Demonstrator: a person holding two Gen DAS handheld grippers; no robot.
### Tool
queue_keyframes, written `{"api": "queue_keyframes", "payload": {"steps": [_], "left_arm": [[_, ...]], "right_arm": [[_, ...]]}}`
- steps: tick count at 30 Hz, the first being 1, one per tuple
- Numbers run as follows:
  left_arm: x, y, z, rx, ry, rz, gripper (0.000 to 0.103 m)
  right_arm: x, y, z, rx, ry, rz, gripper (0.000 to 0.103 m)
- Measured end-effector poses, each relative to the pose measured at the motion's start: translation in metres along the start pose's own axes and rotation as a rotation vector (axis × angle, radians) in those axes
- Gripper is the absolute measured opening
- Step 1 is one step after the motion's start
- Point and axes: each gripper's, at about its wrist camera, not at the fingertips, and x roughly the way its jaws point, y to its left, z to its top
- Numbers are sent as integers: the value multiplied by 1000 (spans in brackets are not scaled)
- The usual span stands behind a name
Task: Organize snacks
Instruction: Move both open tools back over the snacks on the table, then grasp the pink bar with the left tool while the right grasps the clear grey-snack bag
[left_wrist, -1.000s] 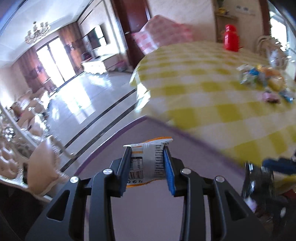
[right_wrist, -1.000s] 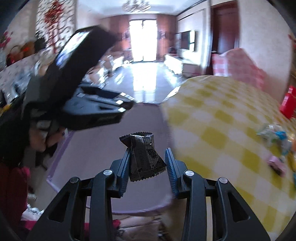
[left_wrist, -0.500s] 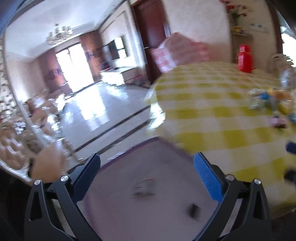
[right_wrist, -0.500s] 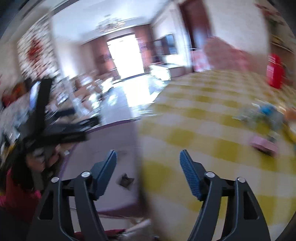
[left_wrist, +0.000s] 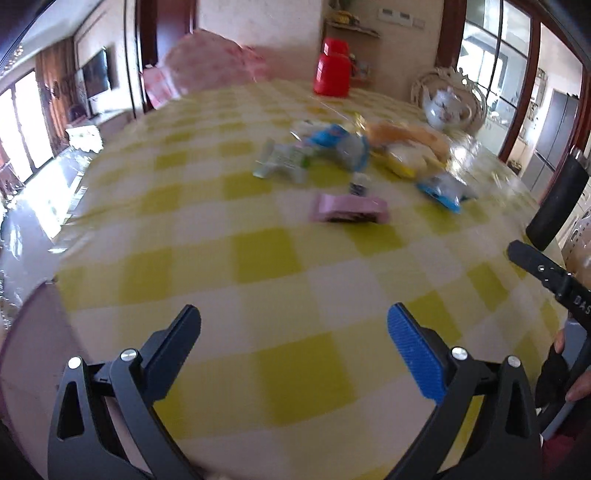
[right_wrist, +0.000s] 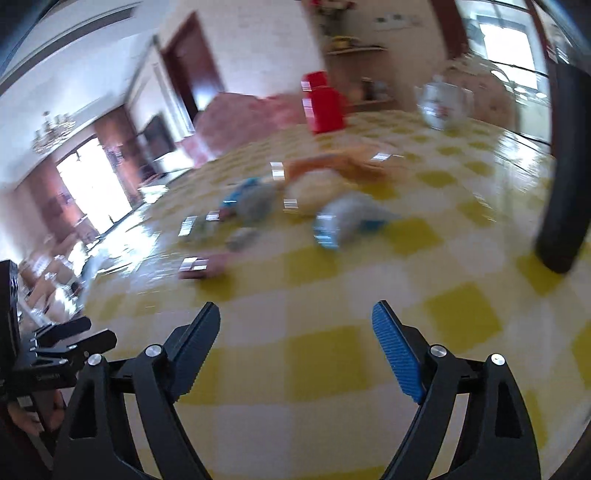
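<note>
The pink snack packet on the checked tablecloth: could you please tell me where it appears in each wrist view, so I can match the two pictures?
Left wrist view: the pink snack packet lies just above centre, nearest of the snack pile, beyond the left gripper.
Right wrist view: the same packet sits left of centre, blurred, at the pile's near-left edge.
Shared landmark: the red container at the table's far side.

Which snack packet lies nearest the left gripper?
The flat pink packet; it lies alone in front of the blue and yellow packets, closest to the left gripper.
</note>
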Motion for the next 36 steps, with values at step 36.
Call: {"api": "queue_keyframes", "payload": {"steps": [36], "left_arm": [[93,-30,68,-182,13,68,101]], "right_arm": [[178,-4,98,60,198,-319,75]]}}
